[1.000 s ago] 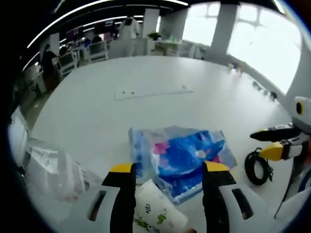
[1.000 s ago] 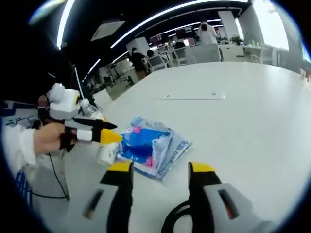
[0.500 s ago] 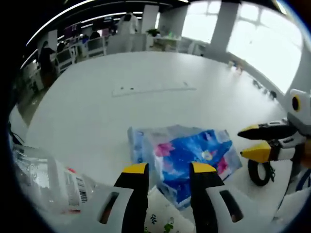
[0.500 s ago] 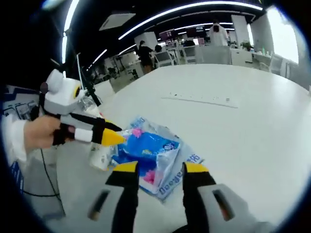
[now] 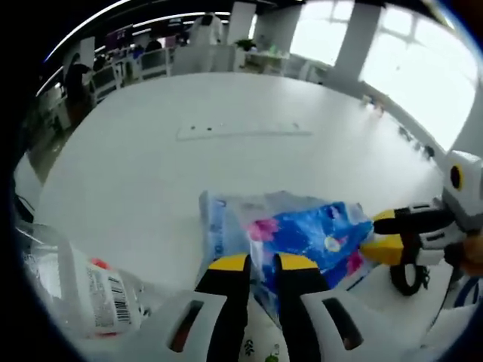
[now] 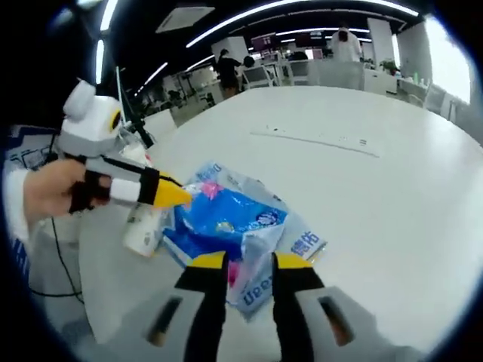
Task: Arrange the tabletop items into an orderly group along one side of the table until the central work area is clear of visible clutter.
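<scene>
Both grippers seemingly on tissue pack

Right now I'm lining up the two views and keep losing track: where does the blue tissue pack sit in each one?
Left gripper view: the blue tissue pack lies centre-right, just above the left gripper.
Right gripper view: it lies left of centre, above the right gripper.
Shared landmark: the pale strip on the white table, beyond the pack in both.

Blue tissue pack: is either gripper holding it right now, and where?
Both. The left gripper pinches the blue tissue pack at its near edge; the right gripper pinches the opposite edge.
</scene>
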`<state>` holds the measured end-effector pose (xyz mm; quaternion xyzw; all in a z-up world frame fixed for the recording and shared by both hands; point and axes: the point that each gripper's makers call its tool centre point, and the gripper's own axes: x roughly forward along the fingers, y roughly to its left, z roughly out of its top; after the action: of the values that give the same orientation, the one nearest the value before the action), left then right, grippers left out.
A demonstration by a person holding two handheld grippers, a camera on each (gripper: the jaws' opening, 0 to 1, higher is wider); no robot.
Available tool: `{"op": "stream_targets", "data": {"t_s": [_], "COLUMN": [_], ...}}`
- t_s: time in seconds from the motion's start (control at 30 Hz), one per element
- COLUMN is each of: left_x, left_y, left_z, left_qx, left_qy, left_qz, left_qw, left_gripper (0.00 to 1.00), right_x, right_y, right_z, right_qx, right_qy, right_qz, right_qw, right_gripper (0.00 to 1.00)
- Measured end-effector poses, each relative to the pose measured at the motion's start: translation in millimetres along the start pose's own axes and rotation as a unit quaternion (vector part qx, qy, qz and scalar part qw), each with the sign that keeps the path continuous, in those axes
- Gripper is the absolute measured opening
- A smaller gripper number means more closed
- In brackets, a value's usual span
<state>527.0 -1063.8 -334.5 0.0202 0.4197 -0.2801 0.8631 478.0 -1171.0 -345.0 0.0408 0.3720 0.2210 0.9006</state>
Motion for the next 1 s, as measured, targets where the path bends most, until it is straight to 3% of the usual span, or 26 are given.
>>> {"op": "stream_targets", "data": {"t_s": [0.13, 0.27, 0.67, 1.0], "left_x": [0, -2, -17, -39], "left_y": [2.1, 1.7, -14.1, -42.6], "left_z": [2.5, 4.9, 19.0, 27.2], "left_qx": [-0.015, -0.032, -0.035, -0.029], "left_qy": [-0.004, -0.009, -0.038, -0.063], "left_qz": [0.003, 0.005, 0.0, -0.019], "left_qw": [0.9999, 0.9994, 0.9987, 0.9974], "left_gripper": [0.0, 0.0, 0.0, 0.0], "right_x": [2, -1, -25, -64], "right_y": [-4, -4, -10, -10], "right_z": [-1.7, 0.1, 15.1, 19.6], "right_qx": [0.006, 0.002, 0.02, 0.019], "right_qy": [0.006, 0.002, -0.023, -0.041], "right_qz": [-0.008, -0.015, -0.03, -0.043], "right_qw": [0.9999, 0.9999, 0.9991, 0.998], "right_gripper": [0.09, 0.02, 0.0, 0.0]}}
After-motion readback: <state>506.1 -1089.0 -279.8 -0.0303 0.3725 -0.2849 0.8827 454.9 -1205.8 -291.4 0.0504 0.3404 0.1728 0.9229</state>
